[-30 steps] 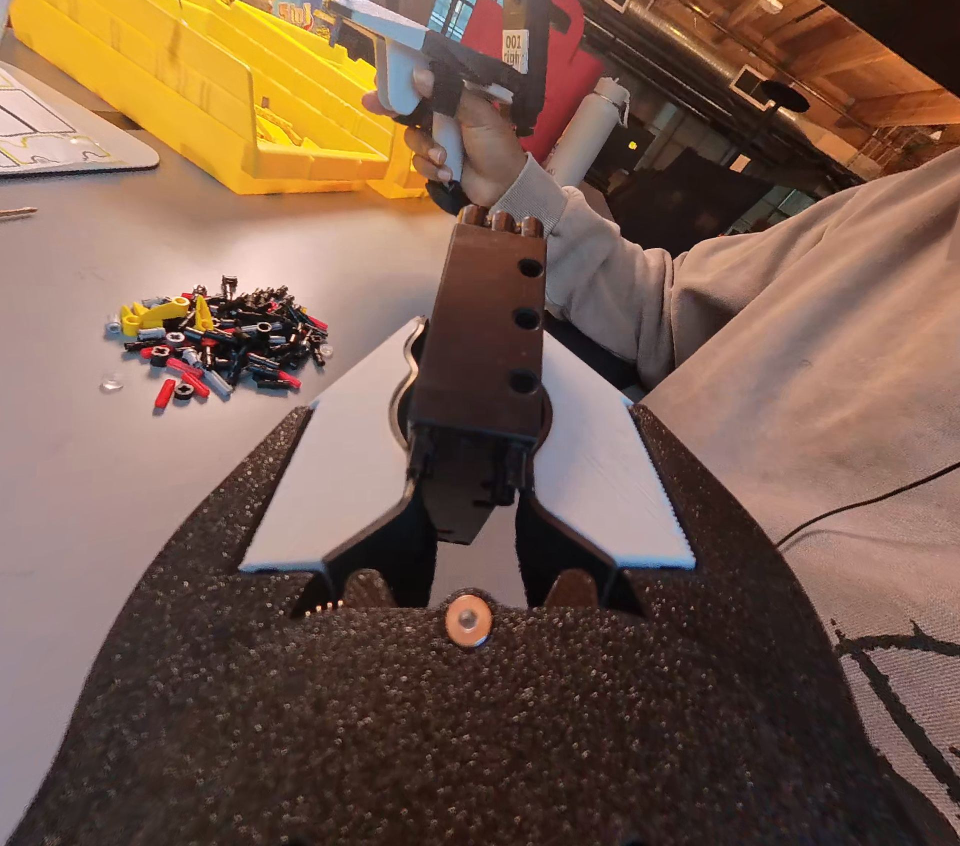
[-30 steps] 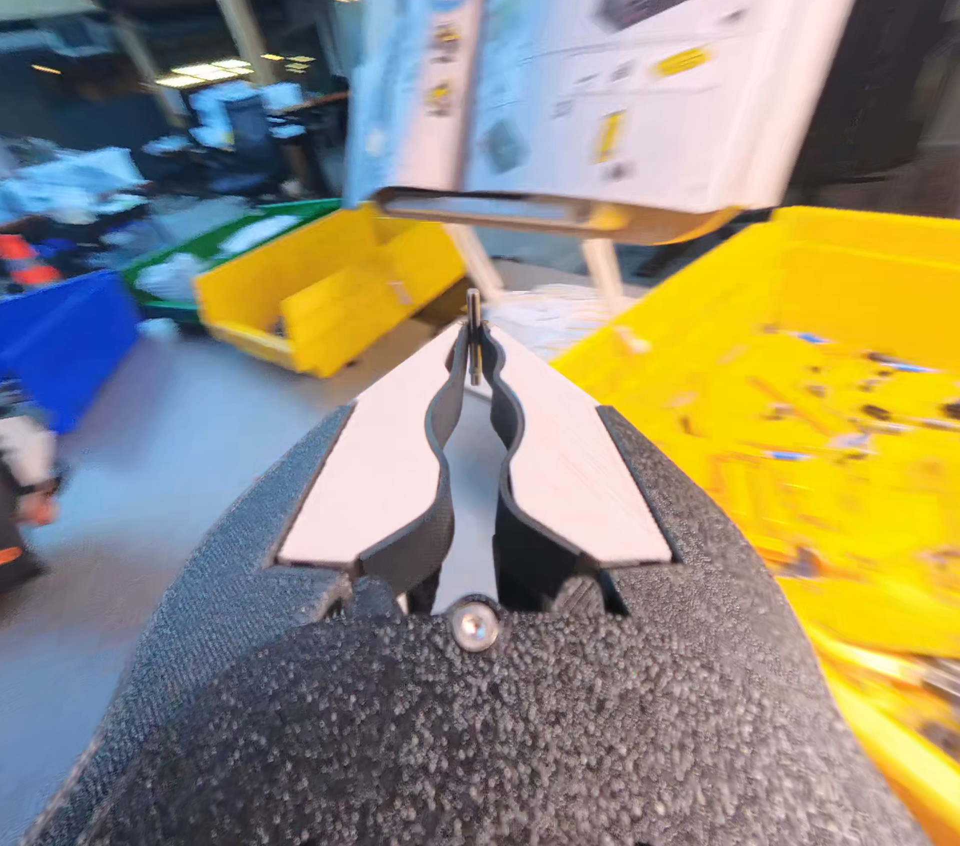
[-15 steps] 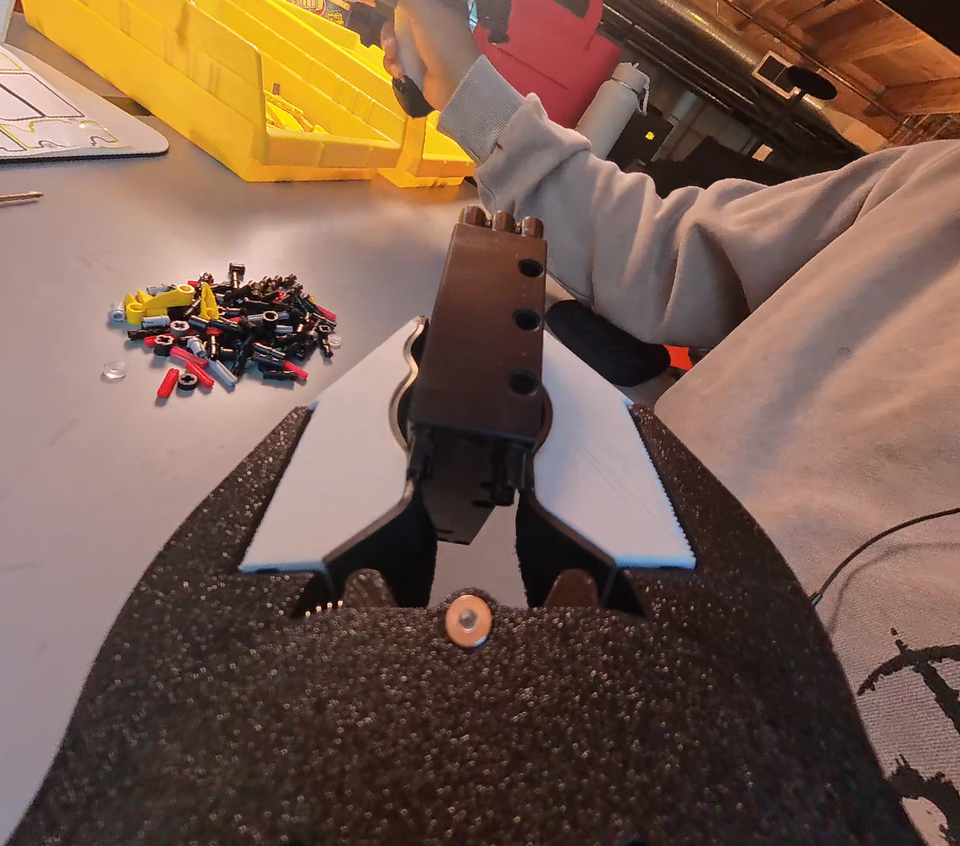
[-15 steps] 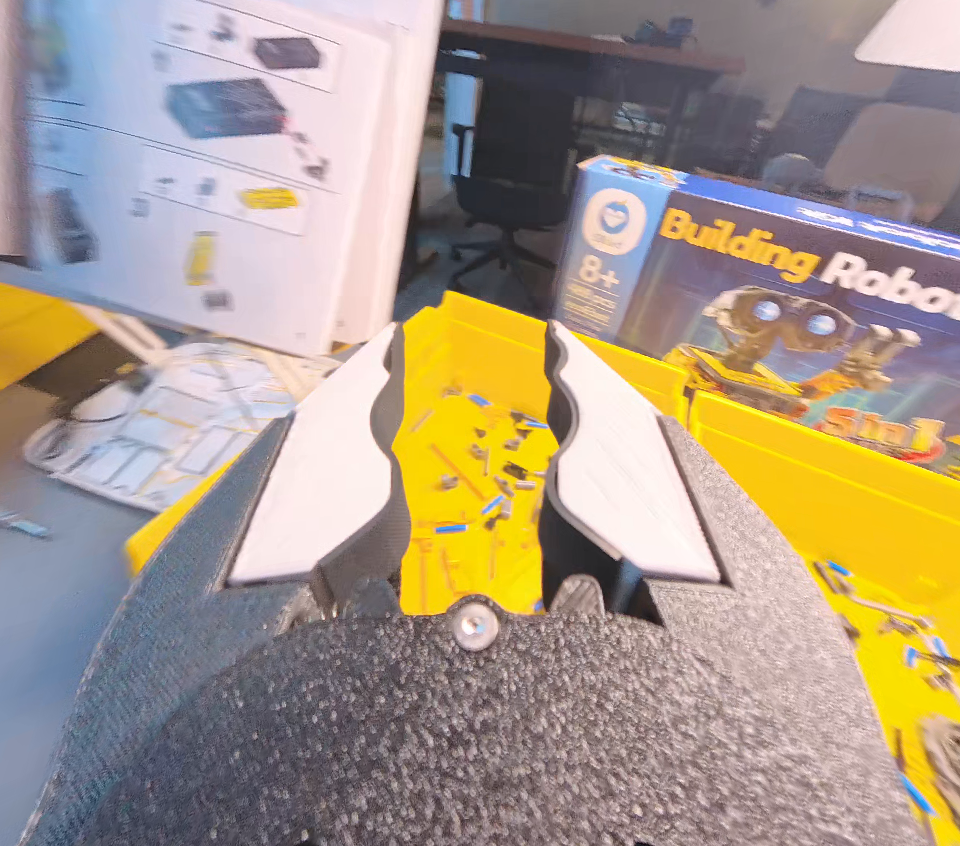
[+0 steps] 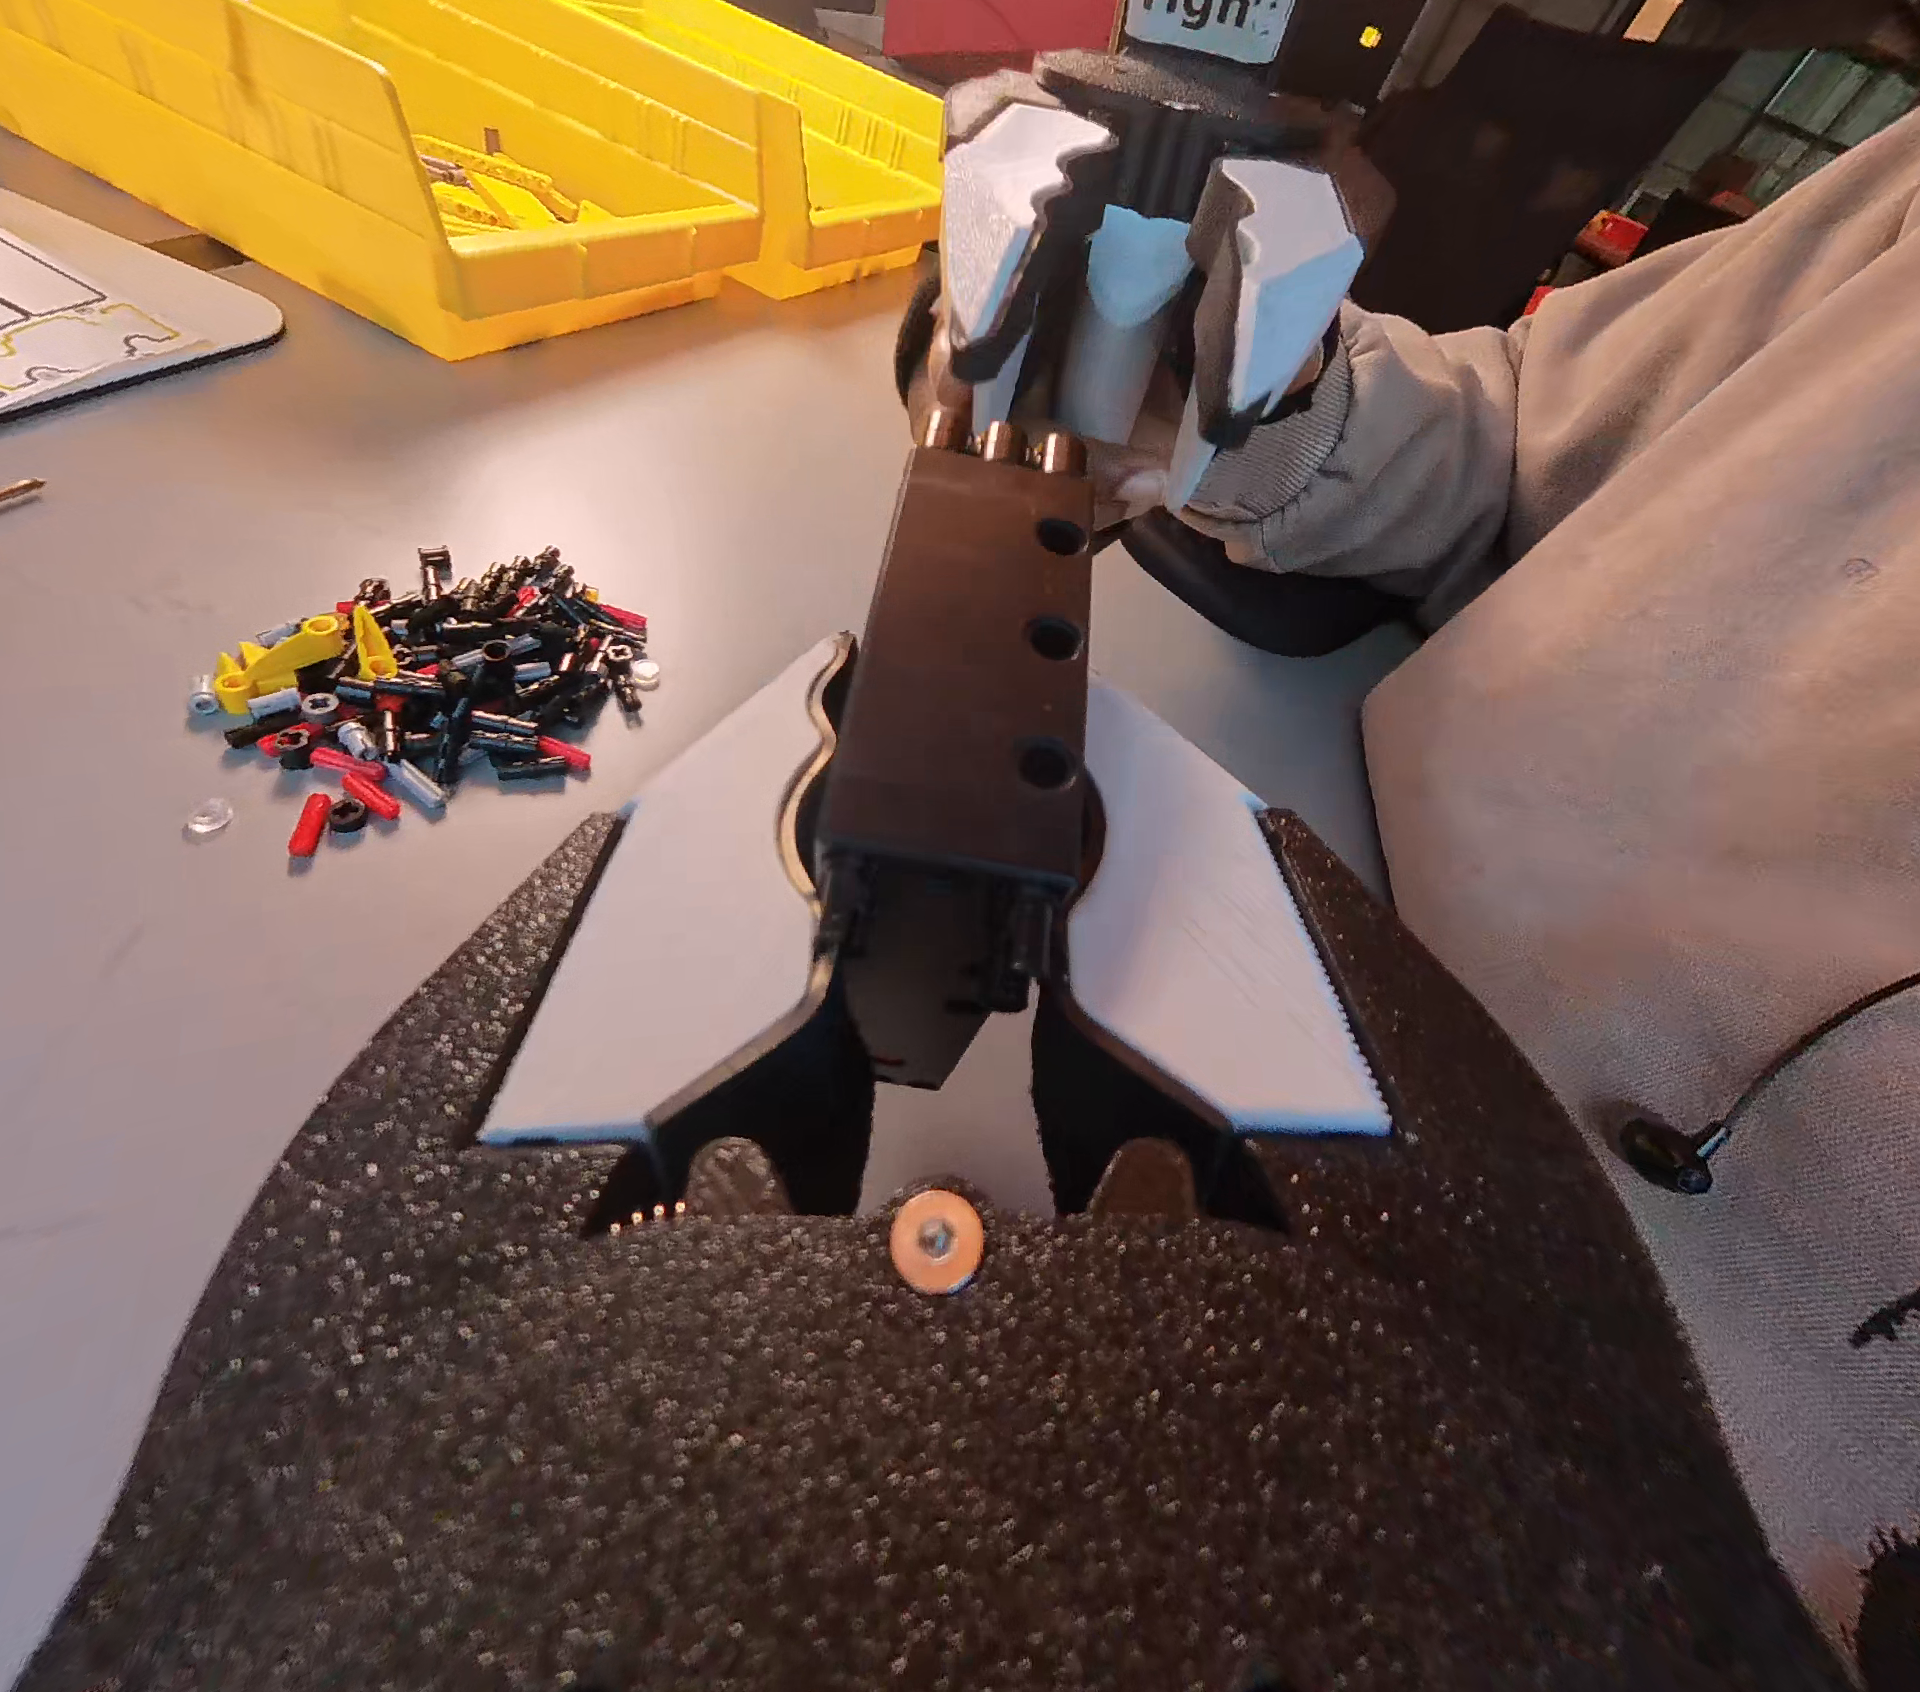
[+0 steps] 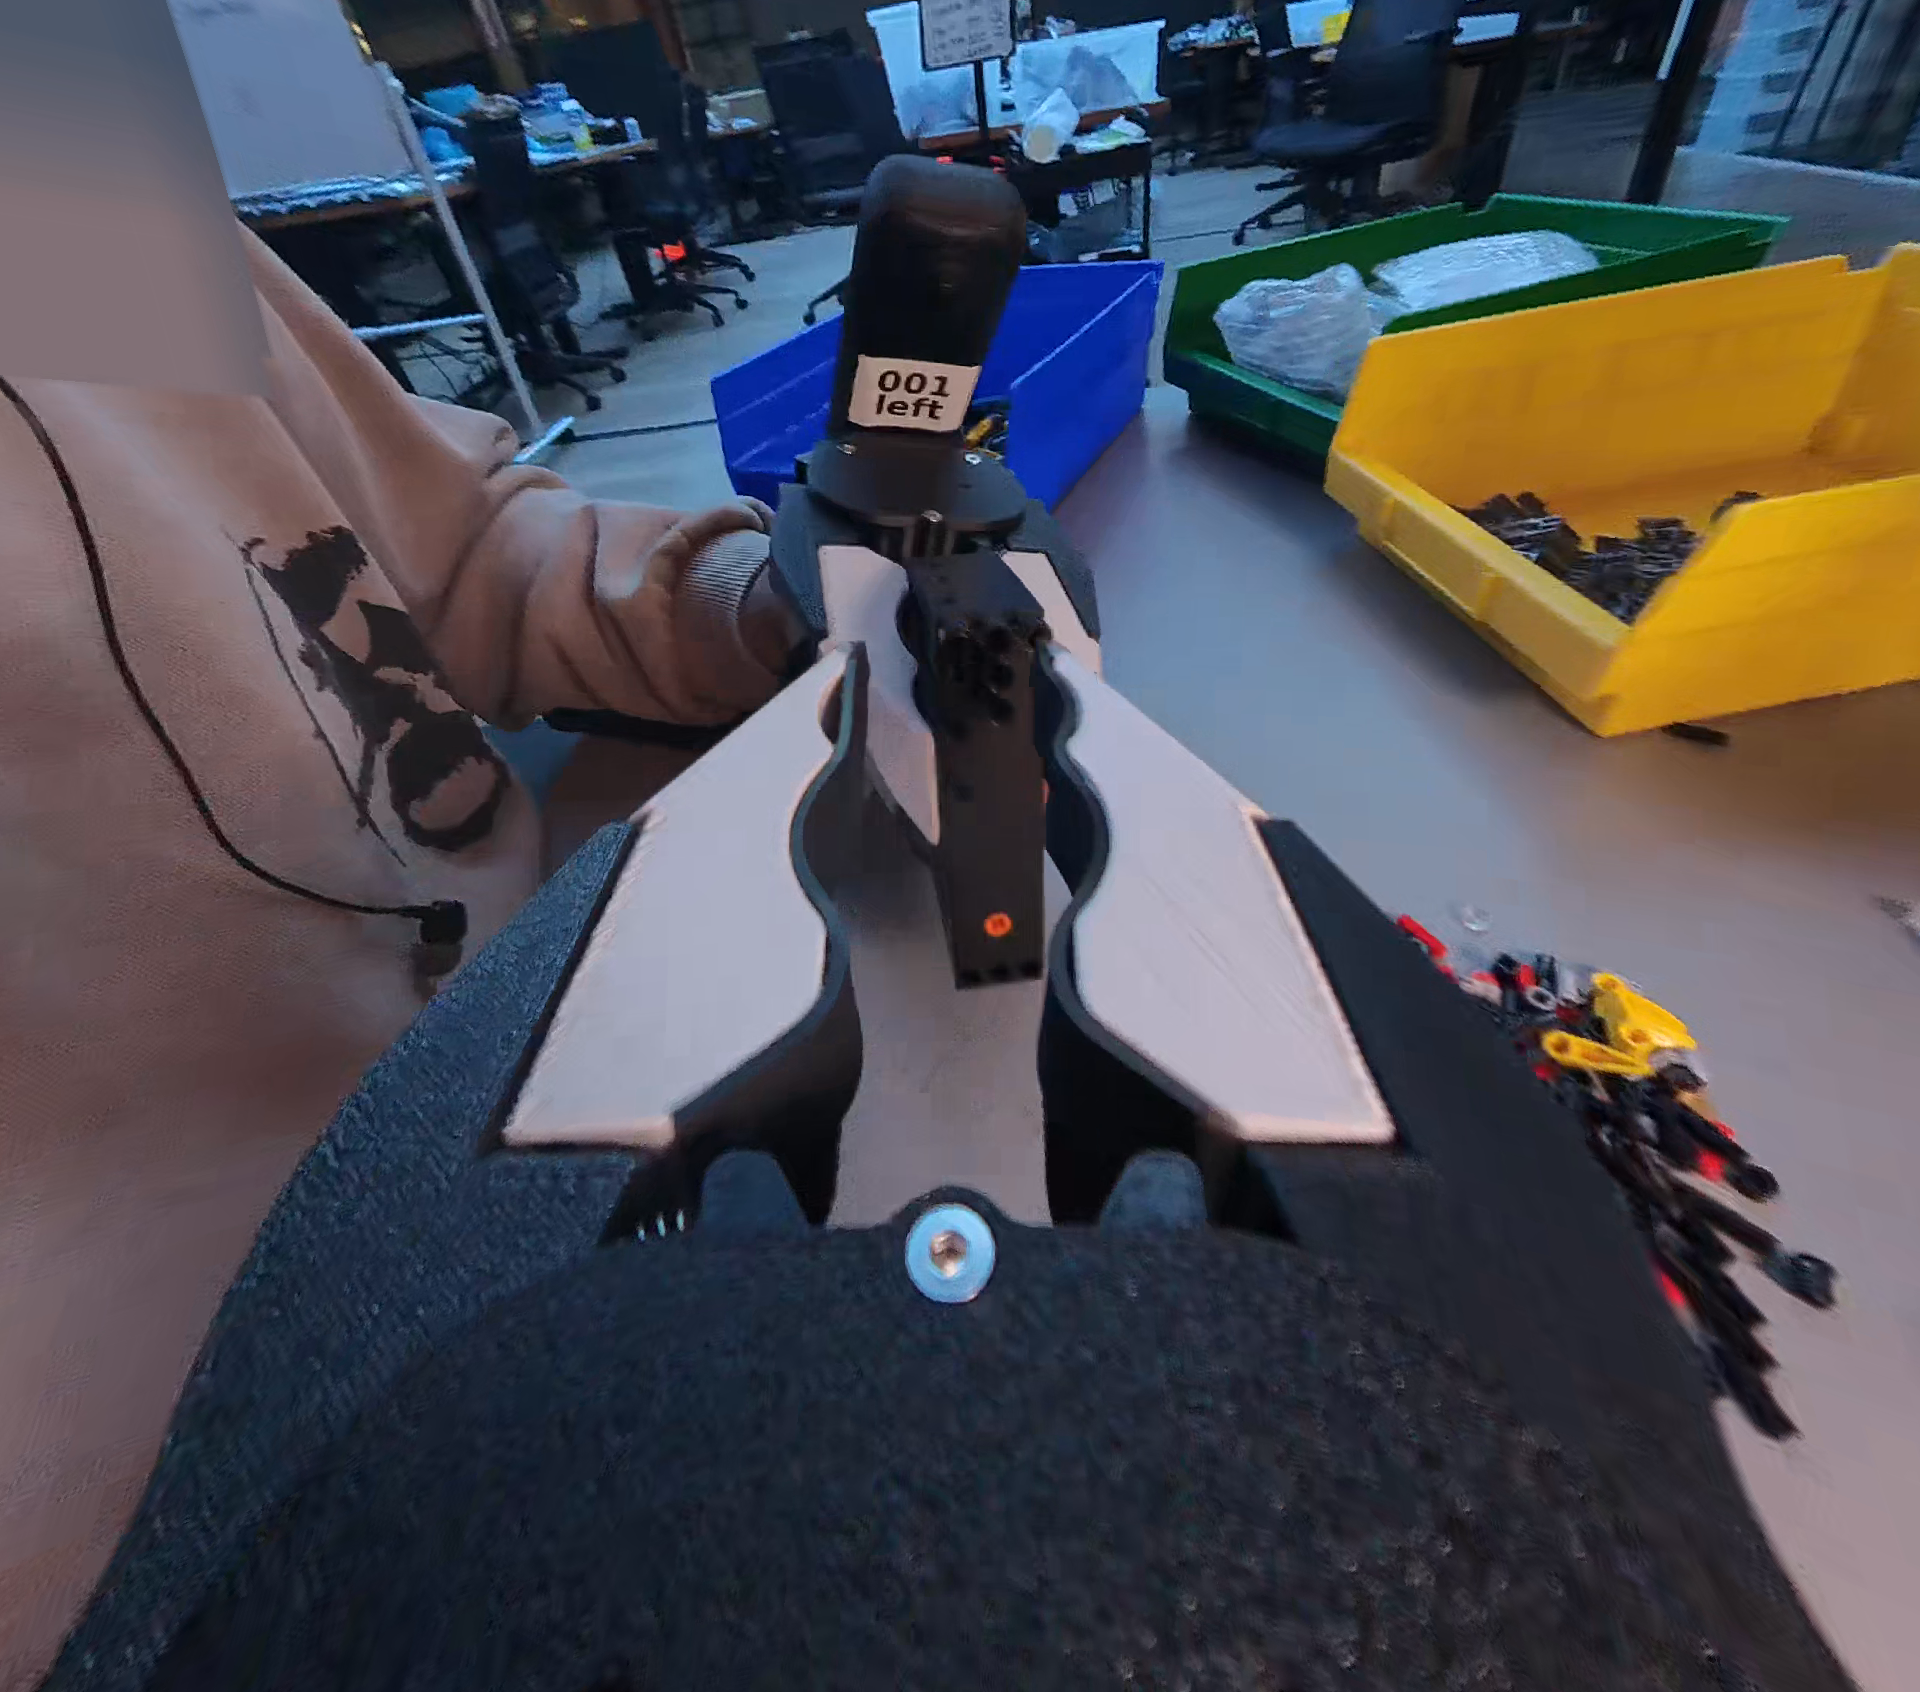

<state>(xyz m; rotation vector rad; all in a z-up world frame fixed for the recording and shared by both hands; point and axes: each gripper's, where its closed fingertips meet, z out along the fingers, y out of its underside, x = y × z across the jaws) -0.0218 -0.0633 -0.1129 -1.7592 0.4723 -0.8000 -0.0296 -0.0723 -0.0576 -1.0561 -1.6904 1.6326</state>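
Above grey table [image 5: 156,967], left hand-held gripper [image 5: 961,707] clamps one black block [image 5: 966,686], right hand-held gripper [image 6: 951,707] spread wide.

The black block [image 5: 966,707] is hiding the left gripper [image 5: 961,769] fingertips. Motion blur is smearing the small-parts pile [image 6: 1642,1123], and the frame edge is cutting off the yellow bin [image 6: 1662,520].

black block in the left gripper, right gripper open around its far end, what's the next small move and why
Probably close the right gripper gently on the black block. Its fingers stand open on either side of the block's free end, while the left gripper is shut on the other end, above the grey table. Closing would give a second hold before anything else.
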